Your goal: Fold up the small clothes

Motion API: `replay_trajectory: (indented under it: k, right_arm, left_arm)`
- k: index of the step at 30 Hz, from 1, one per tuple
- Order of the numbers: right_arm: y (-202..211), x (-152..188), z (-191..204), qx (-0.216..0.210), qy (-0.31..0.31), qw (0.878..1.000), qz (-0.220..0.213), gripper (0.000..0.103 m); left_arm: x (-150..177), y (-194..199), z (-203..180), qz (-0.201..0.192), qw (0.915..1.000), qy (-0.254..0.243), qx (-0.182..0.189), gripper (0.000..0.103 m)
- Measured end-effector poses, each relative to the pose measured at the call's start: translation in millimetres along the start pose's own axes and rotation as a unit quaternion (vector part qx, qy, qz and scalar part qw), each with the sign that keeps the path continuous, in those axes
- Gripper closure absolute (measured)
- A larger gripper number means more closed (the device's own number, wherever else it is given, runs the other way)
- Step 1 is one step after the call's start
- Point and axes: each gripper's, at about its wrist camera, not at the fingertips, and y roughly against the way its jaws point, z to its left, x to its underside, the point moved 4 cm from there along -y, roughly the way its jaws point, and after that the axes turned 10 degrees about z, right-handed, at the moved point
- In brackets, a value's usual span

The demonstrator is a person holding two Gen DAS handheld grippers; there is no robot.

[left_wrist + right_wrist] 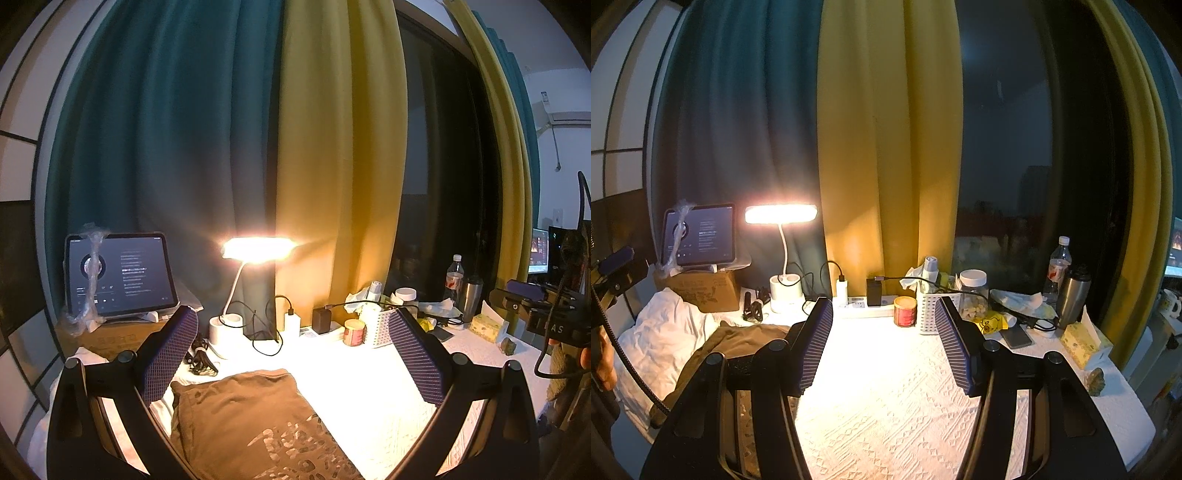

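Note:
A brown printed garment point(255, 424) lies folded flat on the white textured cloth point(369, 398), below and between the fingers of my left gripper point(295, 354). That gripper hovers above it, open, with nothing between its pads. In the right wrist view the same brown garment point(735, 343) lies at the left, partly hidden behind the left finger point(812, 347). My right gripper point(886, 343) is open over bare white cloth point(886, 413), holding nothing. A crumpled white garment point(661, 332) lies left of the brown one.
A lit desk lamp point(781, 216), tablet point(698, 234) on a cardboard box point(701, 290), power strip, red tin point(905, 311), white basket point(932, 308), jar point(973, 299), bottle point(1058, 269), steel flask point(1073, 295) and tissue box point(1084, 341) line the back. Curtains hang behind.

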Motion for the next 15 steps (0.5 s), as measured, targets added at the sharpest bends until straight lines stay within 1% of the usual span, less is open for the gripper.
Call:
replay_trajectory:
  k: [15]
  right_arm:
    - [-9.1,-0.9,3.4,-0.003,0.001,1.0,0.003,0.042]
  left_arm:
    - [-1.6,-8.0,1.2,0.004,1.0,-0.001,0.0,0.001]
